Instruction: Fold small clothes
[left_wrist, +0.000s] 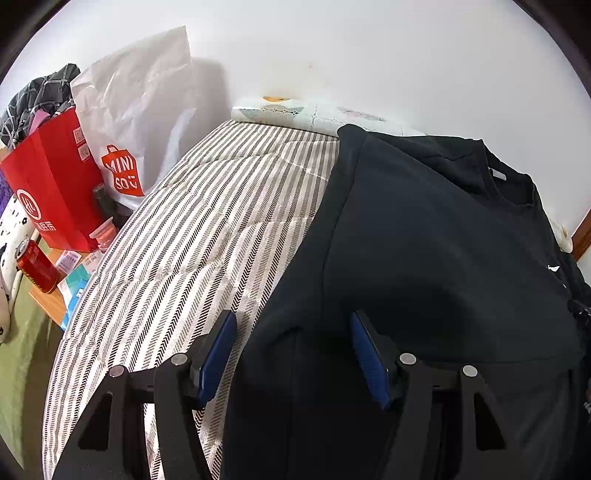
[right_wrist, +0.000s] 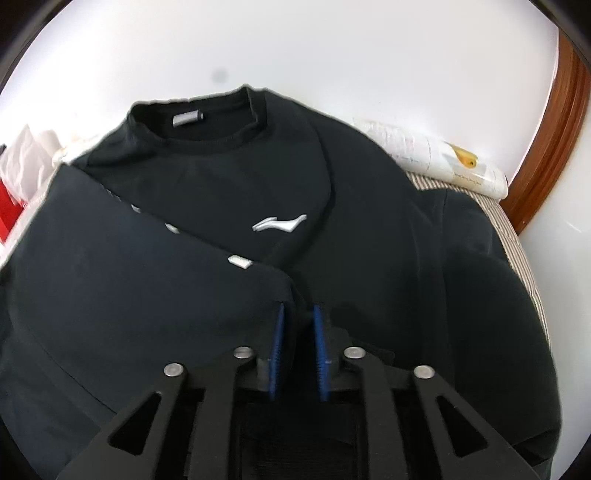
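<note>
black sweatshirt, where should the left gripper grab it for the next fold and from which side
Likely the black sweatshirt along its unfolded side edge lying on the striped bedcover. Come in low from the bedcover side: that edge lies flat and exposed, and the left gripper, fingers open, already straddles it, so one finger could slide under.

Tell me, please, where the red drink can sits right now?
In the left wrist view, the red drink can stands at the far left on the wooden bedside table, just below the red paper bag and left of the striped mattress.
</note>
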